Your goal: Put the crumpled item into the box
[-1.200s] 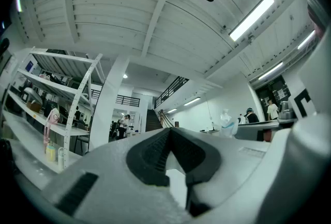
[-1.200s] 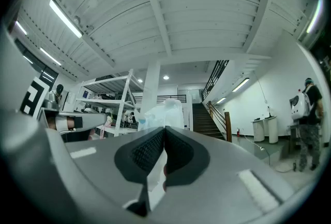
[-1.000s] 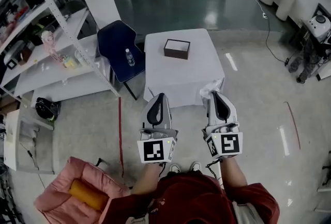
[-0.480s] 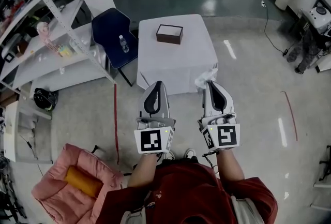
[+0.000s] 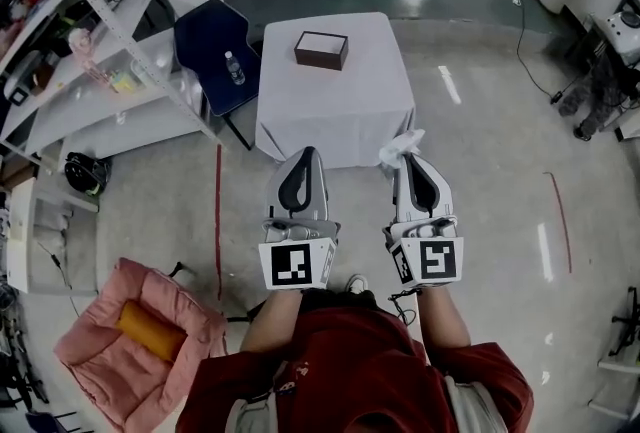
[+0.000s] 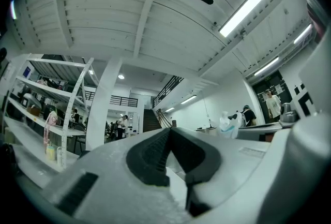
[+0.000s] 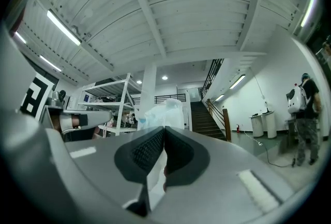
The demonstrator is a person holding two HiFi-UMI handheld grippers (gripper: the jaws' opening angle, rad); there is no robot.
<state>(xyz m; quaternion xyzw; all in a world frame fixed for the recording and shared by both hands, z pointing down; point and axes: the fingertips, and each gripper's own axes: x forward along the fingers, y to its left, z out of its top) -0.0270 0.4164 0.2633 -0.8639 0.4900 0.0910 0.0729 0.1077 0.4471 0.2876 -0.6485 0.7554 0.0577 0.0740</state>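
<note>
Stage: carrying, early | right gripper (image 5: 409, 159): jaws pinched on crumpled item (image 5: 399, 145), short of the desk (image 5: 340, 111) | left gripper (image 5: 304, 154): jaws together, empty | box (image 5: 321, 49): on desk, well apart, item not yet in.

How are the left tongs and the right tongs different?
The right tongs pinch a crumpled white item; the left tongs are shut on nothing. The left cube and right cube carry different black patterns. Both point toward the table with the box.
</note>
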